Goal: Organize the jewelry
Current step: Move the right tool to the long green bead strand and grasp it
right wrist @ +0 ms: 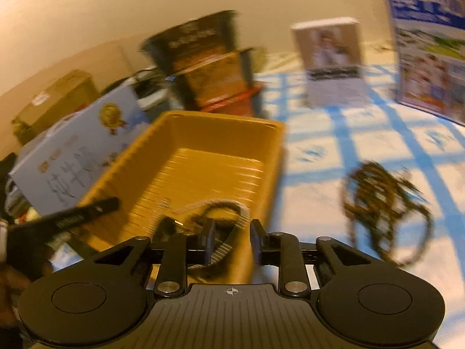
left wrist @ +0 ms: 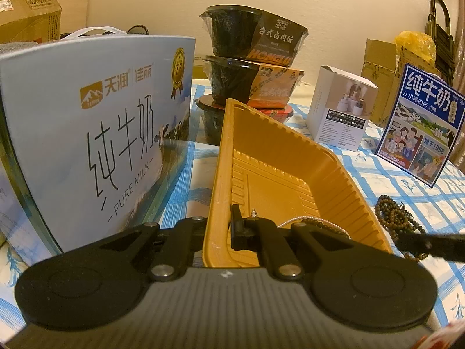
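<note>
While the left gripper (left wrist: 232, 226) is clamping the tray (left wrist: 290, 157) by its near-left wall, jaws closed on the rim, the right gripper (right wrist: 231, 242) is hanging over the tray's near-right corner with jaws apart and nothing pressed between them.

Clutter is crowding the tray: milk carton (left wrist: 96, 133) just left of it, stacked bowls (left wrist: 252, 58) right behind it, white box (left wrist: 340, 107) and blue carton (left wrist: 421, 125) well to its right.

Inside the tray, near end: a dark bead string (right wrist: 223, 208) and a pale chain (left wrist: 290, 219) are lying together, partly hidden by the fingers.

A second bead bundle (right wrist: 383, 203) is sitting on the checked cloth (left wrist: 407, 180) right of the tray.

Right wrist view is motion-blurred, so bead detail is unreadable.
</note>
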### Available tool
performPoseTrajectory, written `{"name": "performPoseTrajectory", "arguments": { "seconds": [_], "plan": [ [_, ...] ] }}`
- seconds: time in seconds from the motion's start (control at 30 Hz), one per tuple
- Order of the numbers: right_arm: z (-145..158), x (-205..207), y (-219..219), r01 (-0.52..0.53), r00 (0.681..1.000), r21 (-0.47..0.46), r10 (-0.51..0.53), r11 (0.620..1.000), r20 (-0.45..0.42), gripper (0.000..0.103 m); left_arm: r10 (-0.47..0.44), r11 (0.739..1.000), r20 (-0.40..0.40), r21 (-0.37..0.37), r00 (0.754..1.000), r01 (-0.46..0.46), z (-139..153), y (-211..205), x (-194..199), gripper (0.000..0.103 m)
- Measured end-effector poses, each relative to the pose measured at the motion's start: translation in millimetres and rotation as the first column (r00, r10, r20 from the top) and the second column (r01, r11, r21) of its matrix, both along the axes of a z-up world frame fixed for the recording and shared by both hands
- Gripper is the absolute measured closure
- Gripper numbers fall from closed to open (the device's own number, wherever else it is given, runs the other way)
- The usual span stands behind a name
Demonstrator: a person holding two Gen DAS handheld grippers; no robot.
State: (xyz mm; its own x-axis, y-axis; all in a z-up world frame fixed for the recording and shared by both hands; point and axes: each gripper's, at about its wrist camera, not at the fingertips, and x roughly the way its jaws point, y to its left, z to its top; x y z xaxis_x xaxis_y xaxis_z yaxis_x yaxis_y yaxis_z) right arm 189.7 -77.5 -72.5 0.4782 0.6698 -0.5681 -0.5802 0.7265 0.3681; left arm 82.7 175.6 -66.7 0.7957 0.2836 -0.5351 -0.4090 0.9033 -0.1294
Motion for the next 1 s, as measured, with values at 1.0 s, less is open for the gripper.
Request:
{"name": "performPoseTrajectory", "arguments": {
  "seconds": [1.0],
  "plan": [
    [-38, 54, -68, 0.242, 0.970, -0.169, -0.240, 0.956, 0.031, 0.074, -0.002, 1.000, -0.002, 0.011, 1.000, 0.002, 0, -2, 1, 0.098]
  ]
}}
